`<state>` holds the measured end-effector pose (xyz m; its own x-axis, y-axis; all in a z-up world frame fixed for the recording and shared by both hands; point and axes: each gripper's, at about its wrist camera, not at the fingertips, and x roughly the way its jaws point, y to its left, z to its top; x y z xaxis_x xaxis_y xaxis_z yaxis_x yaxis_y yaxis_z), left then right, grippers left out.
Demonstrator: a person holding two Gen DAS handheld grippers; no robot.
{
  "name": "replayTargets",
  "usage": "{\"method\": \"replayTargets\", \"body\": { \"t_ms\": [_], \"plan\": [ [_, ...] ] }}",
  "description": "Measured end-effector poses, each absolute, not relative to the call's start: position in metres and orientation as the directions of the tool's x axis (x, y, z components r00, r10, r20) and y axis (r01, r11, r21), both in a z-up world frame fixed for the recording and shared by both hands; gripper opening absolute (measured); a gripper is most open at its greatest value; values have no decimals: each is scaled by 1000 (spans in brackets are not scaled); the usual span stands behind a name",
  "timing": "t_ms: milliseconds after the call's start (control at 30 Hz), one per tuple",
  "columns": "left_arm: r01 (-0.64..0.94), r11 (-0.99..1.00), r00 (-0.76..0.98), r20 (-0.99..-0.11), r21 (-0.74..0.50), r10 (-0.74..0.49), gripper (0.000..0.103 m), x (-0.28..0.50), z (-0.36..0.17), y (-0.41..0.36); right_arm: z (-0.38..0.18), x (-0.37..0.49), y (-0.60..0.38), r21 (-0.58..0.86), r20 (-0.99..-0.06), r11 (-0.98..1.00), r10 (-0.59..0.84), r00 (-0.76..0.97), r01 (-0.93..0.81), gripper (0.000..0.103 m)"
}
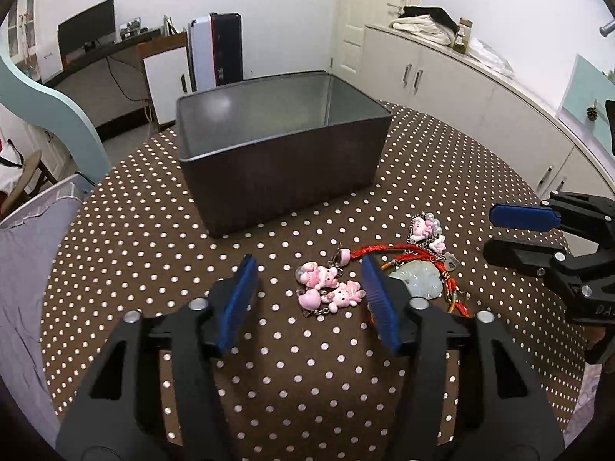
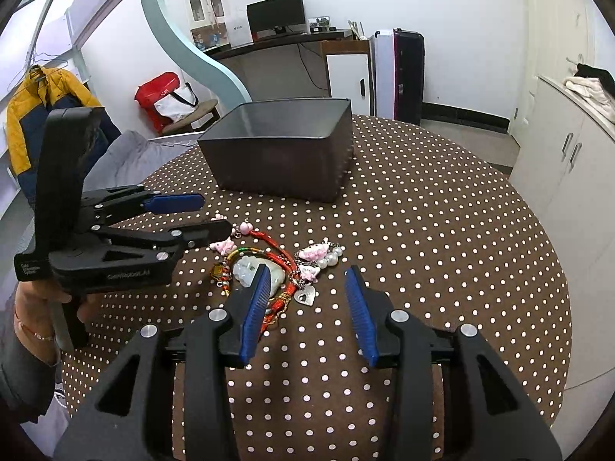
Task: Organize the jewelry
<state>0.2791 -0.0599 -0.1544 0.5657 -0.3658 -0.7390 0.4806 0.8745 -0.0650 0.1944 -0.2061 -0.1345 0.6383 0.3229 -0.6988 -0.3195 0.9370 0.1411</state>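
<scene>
Jewelry pile (image 1: 384,272) sits on the polka-dot tablecloth (image 1: 153,238), right under and ahead of both my tongs. My left gripper (image 1: 309,299) is spread wide, holding nothing, hovering over the cloth; the pink charm cluster (image 1: 328,288) lies between its blue pads (image 1: 238,299), touching neither as far as I can tell. Its right pad overlaps the red cord bracelet (image 1: 399,251) in view; contact I can't tell. Pale green jade pendant (image 1: 417,280) is just right of that pad, pearl-and-pink charm (image 1: 424,228) beyond it.

My right gripper (image 2: 307,307) is also wide apart, holding nothing. Its left pad covers part of the jade pendant (image 2: 246,271) and red cord (image 2: 284,265); the silver heart tag (image 2: 305,296) lies between the fingers, near the left one. Pink charms with pearls (image 2: 321,255) sit just ahead of the gap.

Dark rectangular tin (image 1: 280,146) stands farther ahead of both tongs, open top, apart from the pile.

Writing: left tool body reads something like "CenRobotAI" (image 2: 128,276), blurry; a small label on its rear end is unreadable. Partial "DA" on the right tool, seen from the left wrist.

My left hand (image 2: 42,299) grips the handle from below, thin bracelet on the wrist, tool pointing level across the table toward the pile.
</scene>
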Motion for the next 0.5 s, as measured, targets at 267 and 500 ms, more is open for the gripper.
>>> {"method": "replayTargets", "body": {
  "t_ms": [267, 500],
  "plan": [
    [499, 863, 530, -763, -73, -371, 19, 284, -165, -68, -135, 196, -207, 147, -701, 936, 326, 634, -319, 39],
    [500, 856, 529, -736, -132, -422, 11, 277, -158, -52, -138, 199, -205, 147, -707, 938, 322, 629, -314, 39]
  ]
}}
